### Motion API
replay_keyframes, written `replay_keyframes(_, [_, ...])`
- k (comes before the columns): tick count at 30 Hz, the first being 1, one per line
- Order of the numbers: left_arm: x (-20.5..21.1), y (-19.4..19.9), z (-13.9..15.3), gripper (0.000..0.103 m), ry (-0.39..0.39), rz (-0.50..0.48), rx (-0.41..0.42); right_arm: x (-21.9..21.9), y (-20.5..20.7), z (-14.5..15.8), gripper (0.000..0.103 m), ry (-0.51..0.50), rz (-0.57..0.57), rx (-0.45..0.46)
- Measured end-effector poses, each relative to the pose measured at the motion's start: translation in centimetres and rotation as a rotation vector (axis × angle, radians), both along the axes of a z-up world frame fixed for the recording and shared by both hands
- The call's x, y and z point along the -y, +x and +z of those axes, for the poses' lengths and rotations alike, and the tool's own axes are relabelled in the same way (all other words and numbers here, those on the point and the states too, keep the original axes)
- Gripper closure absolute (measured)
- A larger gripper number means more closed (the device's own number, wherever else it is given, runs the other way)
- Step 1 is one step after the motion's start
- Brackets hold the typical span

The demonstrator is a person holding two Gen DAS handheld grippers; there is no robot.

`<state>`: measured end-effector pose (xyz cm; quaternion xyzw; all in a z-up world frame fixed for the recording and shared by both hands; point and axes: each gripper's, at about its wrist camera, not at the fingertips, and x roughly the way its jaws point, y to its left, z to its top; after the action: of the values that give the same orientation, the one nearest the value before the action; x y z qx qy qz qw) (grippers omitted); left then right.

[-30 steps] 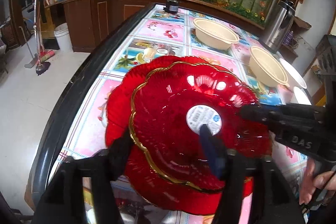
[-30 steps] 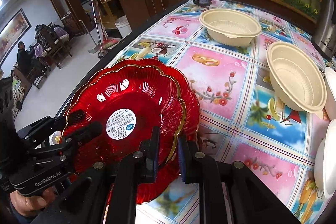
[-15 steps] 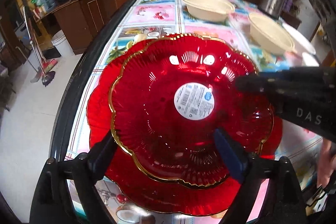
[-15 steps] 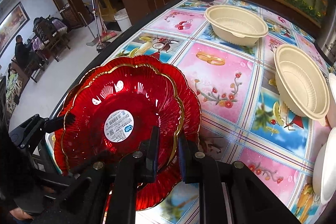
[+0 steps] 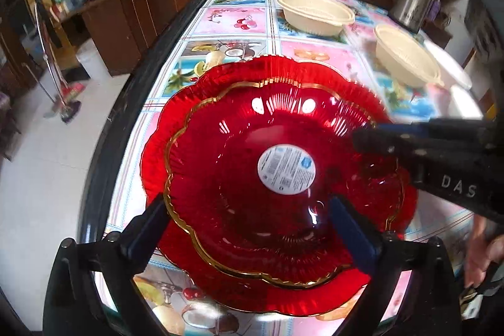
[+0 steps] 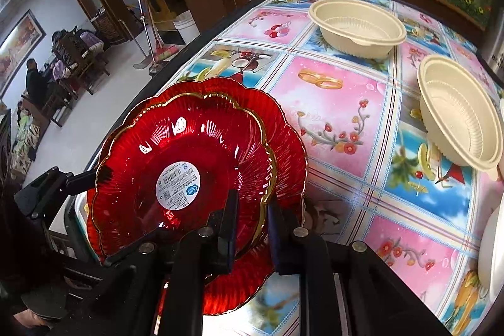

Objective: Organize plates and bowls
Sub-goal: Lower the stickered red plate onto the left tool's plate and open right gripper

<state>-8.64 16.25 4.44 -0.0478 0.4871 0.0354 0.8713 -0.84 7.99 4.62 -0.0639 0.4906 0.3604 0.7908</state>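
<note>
- Plates first: a smaller red plate with gold rim (image 5: 252, 185) lies nested on a larger red plate (image 5: 220, 77), and both rest on the table (image 6: 340, 122) near its dark edge.
- A round white label (image 5: 286, 169) sits in the middle of the smaller red plate.
- Left gripper (image 5: 252, 229) is over the near part of the smaller red plate; its jaws are opening and stand wide, one finger outside the gold rim and one blue pad above the plate's inside. The rim is between them, but the pads do not press it.
- Right gripper (image 6: 252, 210) has its jaws almost closed on the gold rim of the smaller red plate, at the side away from the left gripper.
- Far bowl (image 6: 357, 27), cream coloured, stands well beyond the red plates on the table.
- Near bowl (image 6: 460, 112), also cream, stands to the right of the red plates, apart from them and from the far bowl.
</note>
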Motion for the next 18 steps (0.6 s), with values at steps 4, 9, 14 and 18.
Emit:
replay_keyframes(4, [-0.4,-0.2,0.2,0.003,-0.042,0.004,0.005,0.5,0.1,0.1,0.084,0.039,-0.007,-0.028])
replay_keyframes(9, [-0.4,-0.3,0.2,0.002,-0.053,0.004,0.007,1.5,-0.2,0.8,0.082,0.081,-0.012,-0.045])
replay_keyframes(14, [-0.5,-0.7,0.4,0.002,-0.068,0.008,0.015,3.1,-0.4,1.7,0.075,0.132,-0.029,-0.043])
replay_keyframes(18, [-0.2,-1.0,0.7,0.002,-0.081,0.005,0.024,5.2,-0.9,2.8,0.074,0.198,-0.044,-0.040])
